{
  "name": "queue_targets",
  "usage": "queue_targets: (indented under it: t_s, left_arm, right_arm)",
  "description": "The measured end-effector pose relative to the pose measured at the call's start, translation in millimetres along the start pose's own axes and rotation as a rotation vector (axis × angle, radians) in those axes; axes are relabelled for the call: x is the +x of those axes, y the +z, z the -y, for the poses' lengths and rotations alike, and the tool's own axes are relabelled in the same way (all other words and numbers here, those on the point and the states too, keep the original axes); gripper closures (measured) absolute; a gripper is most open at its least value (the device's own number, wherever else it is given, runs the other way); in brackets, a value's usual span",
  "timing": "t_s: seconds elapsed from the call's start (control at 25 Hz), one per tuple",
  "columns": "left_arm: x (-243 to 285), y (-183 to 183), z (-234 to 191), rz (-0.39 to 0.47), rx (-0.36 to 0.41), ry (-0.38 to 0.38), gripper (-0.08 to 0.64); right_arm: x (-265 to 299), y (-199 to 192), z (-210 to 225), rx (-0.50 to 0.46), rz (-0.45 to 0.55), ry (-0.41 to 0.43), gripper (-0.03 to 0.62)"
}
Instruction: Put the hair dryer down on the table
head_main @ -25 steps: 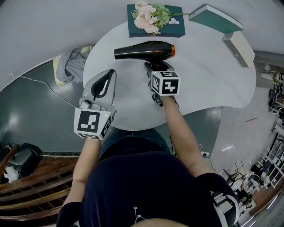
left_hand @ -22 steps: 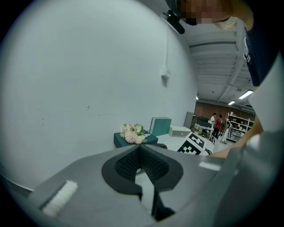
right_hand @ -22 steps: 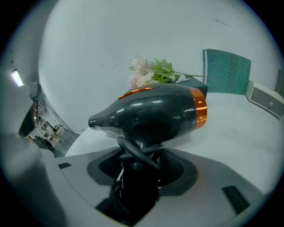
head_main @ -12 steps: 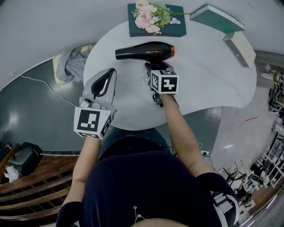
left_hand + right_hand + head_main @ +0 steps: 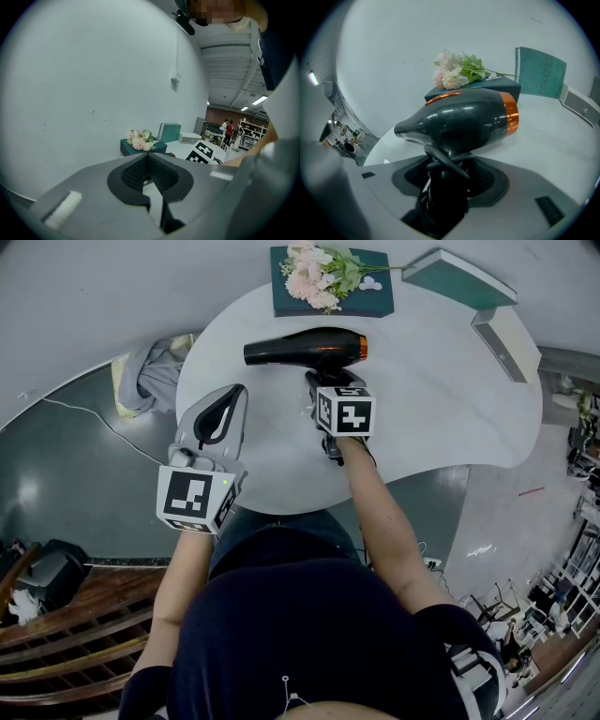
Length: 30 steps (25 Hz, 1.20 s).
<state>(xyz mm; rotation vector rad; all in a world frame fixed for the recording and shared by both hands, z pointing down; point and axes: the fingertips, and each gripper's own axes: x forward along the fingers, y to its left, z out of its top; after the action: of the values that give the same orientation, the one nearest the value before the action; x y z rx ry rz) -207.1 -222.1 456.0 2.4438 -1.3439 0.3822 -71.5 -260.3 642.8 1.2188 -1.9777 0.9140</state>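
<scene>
Both right gripper (image 5: 449, 174) jaws clamp dryer (image 5: 459, 121) hdl; head view hides grip.

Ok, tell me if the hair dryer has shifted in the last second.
No: the hair dryer, gripped in the right claw, keeps the same gap to the teal box behind it.

Clutter along the top of frame.
I saw pink flowers (image 5: 314, 273) on a teal box (image 5: 330, 302) at top centre, a teal board (image 5: 459, 277) and white box (image 5: 504, 341) upper right, crumpled grey cloth (image 5: 155, 376) at left.
</scene>
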Motion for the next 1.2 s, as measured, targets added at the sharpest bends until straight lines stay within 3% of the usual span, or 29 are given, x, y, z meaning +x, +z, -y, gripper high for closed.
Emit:
queue_targets:
  t_s: [0.4,0.48,0.68,1.04,1.08,1.2]
  left_arm:
    - [-6,-4,8,-0.004,0.014,0.004,0.549]
    - [-8,-4,9,-0.001,0.023,0.002,0.549]
    - [-6,-6,17,0.007,0.021,0.001,0.549]
    - [-26,13,46,0.066,0.054,-0.035,0.551]
    - [-28,14,49,0.074,0.057,-0.036,0.551]
    - [-40,19,58,0.101,0.066,-0.038,0.551]
  right_arm:
    - [0,0,0,-0.013,-0.012,-0.017,0.35]
    - [-2,0,2,-0.026,-0.024,-0.044,0.279]
    - [-12,-1,6,-0.038,-0.025,-0.046,0.247]
    - [-95,31,-9,-0.145,0.157,-0.11,0.25]
    - [-105,33,-10,-0.158,0.179,-0.127,0.263]
    - [-138,38,-9,-0.167,0.248,-0.203,0.474]
